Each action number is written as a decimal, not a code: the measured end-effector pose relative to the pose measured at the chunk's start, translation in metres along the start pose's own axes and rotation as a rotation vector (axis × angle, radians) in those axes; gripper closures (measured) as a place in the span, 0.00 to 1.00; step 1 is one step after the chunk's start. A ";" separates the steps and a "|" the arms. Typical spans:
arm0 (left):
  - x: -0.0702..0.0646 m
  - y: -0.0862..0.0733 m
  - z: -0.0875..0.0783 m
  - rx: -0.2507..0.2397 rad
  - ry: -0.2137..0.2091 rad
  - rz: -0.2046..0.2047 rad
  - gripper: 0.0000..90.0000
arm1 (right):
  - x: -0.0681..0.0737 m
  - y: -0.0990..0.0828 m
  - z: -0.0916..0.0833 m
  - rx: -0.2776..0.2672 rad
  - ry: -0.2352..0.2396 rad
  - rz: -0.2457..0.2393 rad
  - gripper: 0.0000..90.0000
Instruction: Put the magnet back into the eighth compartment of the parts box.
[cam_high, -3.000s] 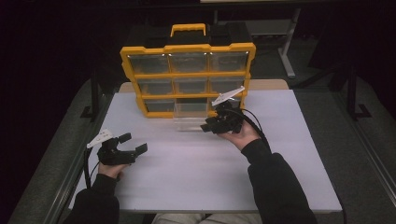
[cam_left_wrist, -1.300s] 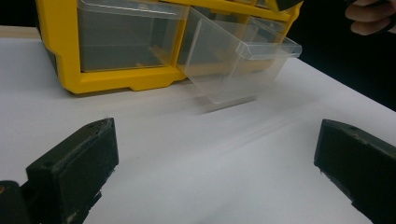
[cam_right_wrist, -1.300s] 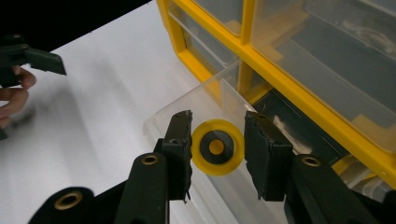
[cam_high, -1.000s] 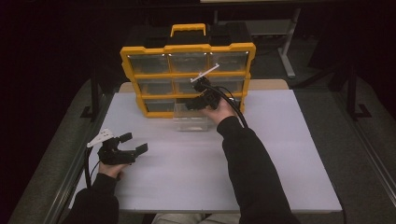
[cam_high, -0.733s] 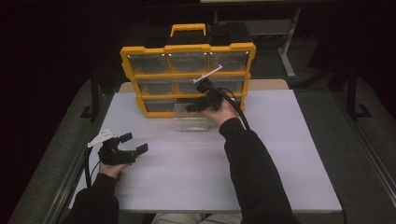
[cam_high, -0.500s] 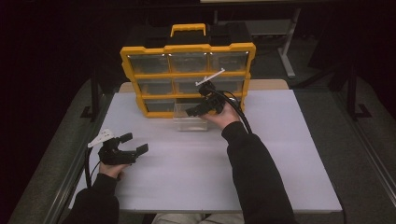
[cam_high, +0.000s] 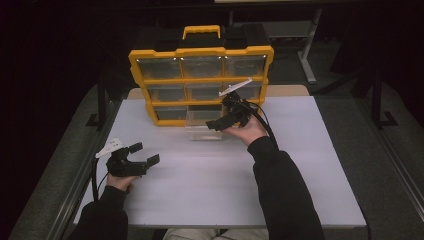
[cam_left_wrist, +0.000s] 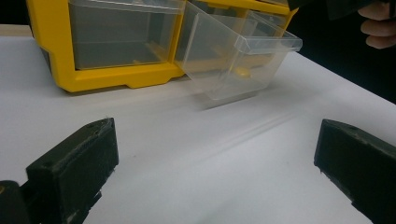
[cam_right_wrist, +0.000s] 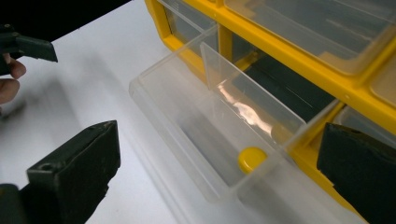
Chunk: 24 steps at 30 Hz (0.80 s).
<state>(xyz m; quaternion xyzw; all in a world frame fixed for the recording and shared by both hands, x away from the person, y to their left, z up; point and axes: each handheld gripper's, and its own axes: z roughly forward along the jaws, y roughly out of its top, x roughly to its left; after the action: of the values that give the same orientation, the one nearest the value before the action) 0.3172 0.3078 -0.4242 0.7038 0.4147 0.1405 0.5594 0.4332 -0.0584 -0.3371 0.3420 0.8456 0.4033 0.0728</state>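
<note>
One yellow piece (cam_right_wrist: 251, 158) sits in the pulled-out drawer (cam_right_wrist: 187, 126) — my right gripper (cam_high: 226, 116), just opened and empty, should push it shut squarely.

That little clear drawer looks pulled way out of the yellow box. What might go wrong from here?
The clear drawer tilts with its front on the table and only its back near the yellow organizer. A nudge might pull it fully free.

The small yellow piece lies loose inside and could roll or bounce out if the drawer is bumped.

The right gripper, whose jaws have just been opening with nothing between them, hovers close above the drawer and may knock its thin wall.
</note>
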 end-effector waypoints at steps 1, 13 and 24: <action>0.000 0.000 0.000 -0.001 0.001 -0.001 0.00 | -0.001 -0.002 -0.002 -0.001 0.007 -0.003 0.00; -0.001 0.000 0.000 -0.002 0.008 0.003 0.00 | -0.002 -0.024 -0.022 -0.073 -0.034 0.027 0.00; -0.001 0.000 0.000 -0.003 0.008 0.002 0.00 | -0.011 -0.053 -0.041 -0.099 -0.025 0.049 0.00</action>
<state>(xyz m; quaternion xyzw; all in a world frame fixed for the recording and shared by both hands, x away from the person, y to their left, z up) 0.3164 0.3071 -0.4237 0.7028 0.4161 0.1446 0.5586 0.3973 -0.1147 -0.3501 0.3636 0.8151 0.4419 0.0901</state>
